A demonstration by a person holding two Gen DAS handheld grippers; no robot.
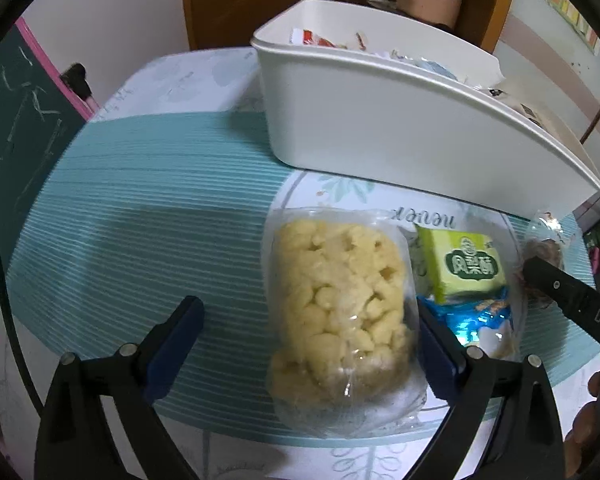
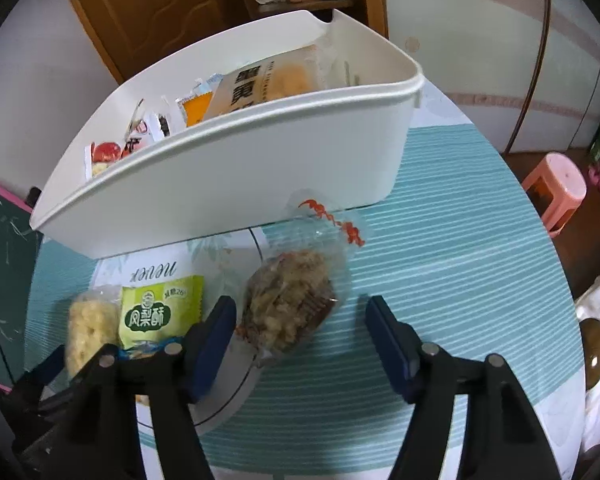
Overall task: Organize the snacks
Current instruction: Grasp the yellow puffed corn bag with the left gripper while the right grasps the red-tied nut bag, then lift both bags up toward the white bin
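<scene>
A white bin (image 1: pixel 380 120) holding several snack packets stands at the back of the table; it also shows in the right wrist view (image 2: pixel 228 176). In front lie a clear bag of yellow puffs (image 1: pixel 340 304), a green pineapple-cake packet (image 1: pixel 466 266) and a blue packet (image 1: pixel 476 316). My left gripper (image 1: pixel 308 344) is open, its fingers on either side of the puff bag's near end. A clear bag with a brown pastry (image 2: pixel 288 300) lies further right. My right gripper (image 2: pixel 300 340) is open, its fingers straddling the pastry bag's near end. The puffs (image 2: pixel 86 332) and green packet (image 2: pixel 160 312) lie left of it.
The round table has a teal striped cloth (image 2: pixel 440 280). A chalkboard (image 1: pixel 20 128) stands at the left, a pink stool (image 2: pixel 556 188) at the right, a wooden door (image 2: pixel 160 4) behind. The right gripper's body (image 1: pixel 572 300) shows at the left view's right edge.
</scene>
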